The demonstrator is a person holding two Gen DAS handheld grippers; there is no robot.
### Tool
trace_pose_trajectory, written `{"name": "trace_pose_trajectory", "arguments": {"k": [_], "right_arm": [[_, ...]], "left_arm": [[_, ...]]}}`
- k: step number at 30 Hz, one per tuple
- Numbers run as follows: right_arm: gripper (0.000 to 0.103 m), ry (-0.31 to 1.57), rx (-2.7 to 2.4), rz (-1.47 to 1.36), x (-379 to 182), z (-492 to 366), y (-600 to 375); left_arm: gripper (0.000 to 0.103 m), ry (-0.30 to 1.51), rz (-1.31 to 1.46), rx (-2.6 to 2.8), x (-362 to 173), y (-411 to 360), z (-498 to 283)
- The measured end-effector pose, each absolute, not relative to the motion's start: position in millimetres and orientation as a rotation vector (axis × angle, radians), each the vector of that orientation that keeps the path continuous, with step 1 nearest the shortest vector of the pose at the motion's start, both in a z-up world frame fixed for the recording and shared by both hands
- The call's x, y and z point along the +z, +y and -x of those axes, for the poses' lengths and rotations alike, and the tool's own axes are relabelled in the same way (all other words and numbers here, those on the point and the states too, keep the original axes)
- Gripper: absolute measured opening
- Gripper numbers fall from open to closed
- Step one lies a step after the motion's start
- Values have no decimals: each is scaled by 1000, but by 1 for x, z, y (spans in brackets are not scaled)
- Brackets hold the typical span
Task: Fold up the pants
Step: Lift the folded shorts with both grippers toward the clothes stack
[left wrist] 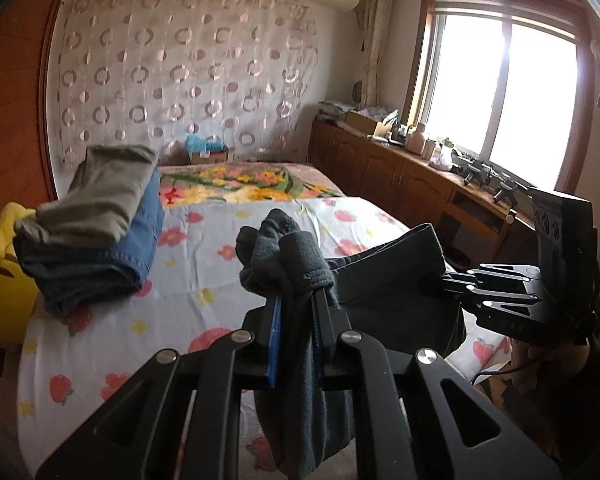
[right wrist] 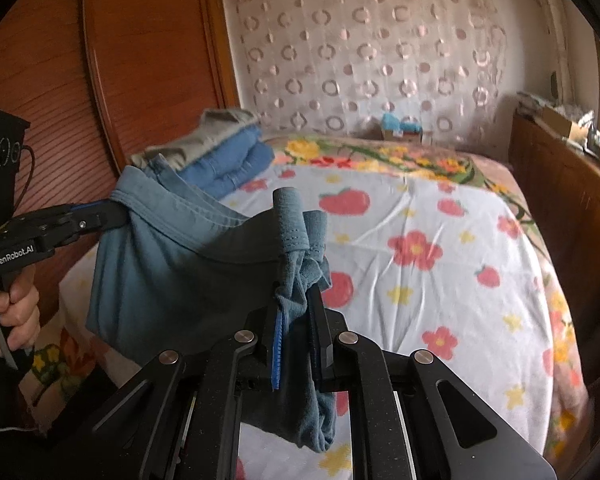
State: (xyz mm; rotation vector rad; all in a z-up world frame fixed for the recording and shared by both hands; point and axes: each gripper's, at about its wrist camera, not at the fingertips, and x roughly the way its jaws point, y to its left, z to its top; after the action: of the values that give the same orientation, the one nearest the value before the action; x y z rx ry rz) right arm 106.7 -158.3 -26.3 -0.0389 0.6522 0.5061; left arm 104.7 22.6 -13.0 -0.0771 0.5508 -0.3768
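A pair of blue-grey pants [right wrist: 160, 268] hangs in the air above the bed, stretched between both grippers by its waistband. My left gripper [left wrist: 298, 292] is shut on one bunched end of the waistband [left wrist: 284, 256], and it shows at the left of the right wrist view [right wrist: 118, 212]. My right gripper [right wrist: 298, 300] is shut on the other bunched end [right wrist: 296, 232], and it shows at the right of the left wrist view [left wrist: 446, 280]. Cloth [left wrist: 308, 400] hangs down below both sets of jaws. A hand [right wrist: 10, 312] holds the left gripper's handle.
The bed [right wrist: 440, 248] has a white sheet with red and yellow flowers. A stack of folded clothes [left wrist: 96, 224], grey on blue, lies at its far left. Something yellow [left wrist: 4, 280] lies beside the stack. Wooden cabinets [left wrist: 400, 172] with clutter run under the window on the right.
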Motion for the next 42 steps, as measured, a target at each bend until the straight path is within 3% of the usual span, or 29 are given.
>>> {"name": "trace_pose_trajectory", "arguments": {"k": [26,42], "right_arm": [[8,513,568,86,31,-98,-131],[8,513,594,144,50,-146,-106]], "left_arm": [[10,434,57,-324,32,51,-78],[10,441,87,-294,38,76,-121]]}}
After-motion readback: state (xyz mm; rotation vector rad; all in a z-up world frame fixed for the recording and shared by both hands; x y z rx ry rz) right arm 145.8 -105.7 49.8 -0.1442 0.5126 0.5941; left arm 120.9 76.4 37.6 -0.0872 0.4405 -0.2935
